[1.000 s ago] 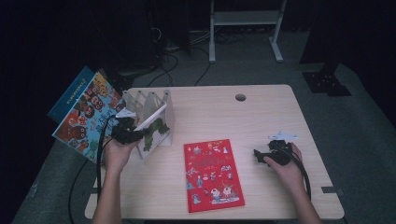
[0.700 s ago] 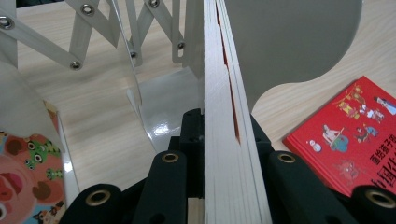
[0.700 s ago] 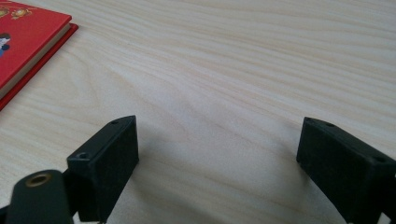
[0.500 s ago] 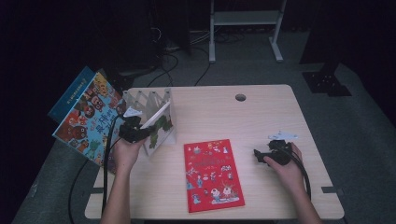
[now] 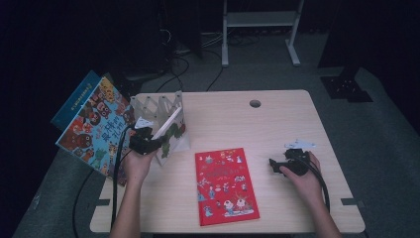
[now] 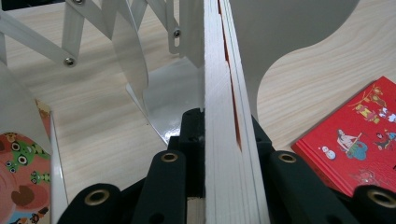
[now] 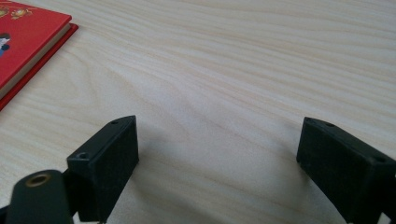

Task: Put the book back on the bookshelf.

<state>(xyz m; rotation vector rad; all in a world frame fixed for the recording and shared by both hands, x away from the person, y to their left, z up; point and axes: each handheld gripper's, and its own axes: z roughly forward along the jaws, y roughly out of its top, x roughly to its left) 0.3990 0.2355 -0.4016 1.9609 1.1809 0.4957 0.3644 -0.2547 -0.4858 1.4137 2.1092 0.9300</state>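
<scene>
Ahead of our right gripper [image 7: 219, 154] the table [image 5: 277, 124] lies bare between and beyond its wide-apart jaws, so we could pass forward freely; only the red book [image 5: 225, 184] lies flat off to its left. Our left gripper [image 6: 224, 140] is hemmed in: the white book [image 6: 229, 116] it clamps stands edge-on between the jaws, the silver folding rack [image 5: 158, 106] rises just ahead and to its left, and the colourful book [image 5: 94, 129] overhangs the table's edge behind it.

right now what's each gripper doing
left gripper: shut on the book standing in the white rack.
right gripper: open, holding nothing, over the table.
</scene>
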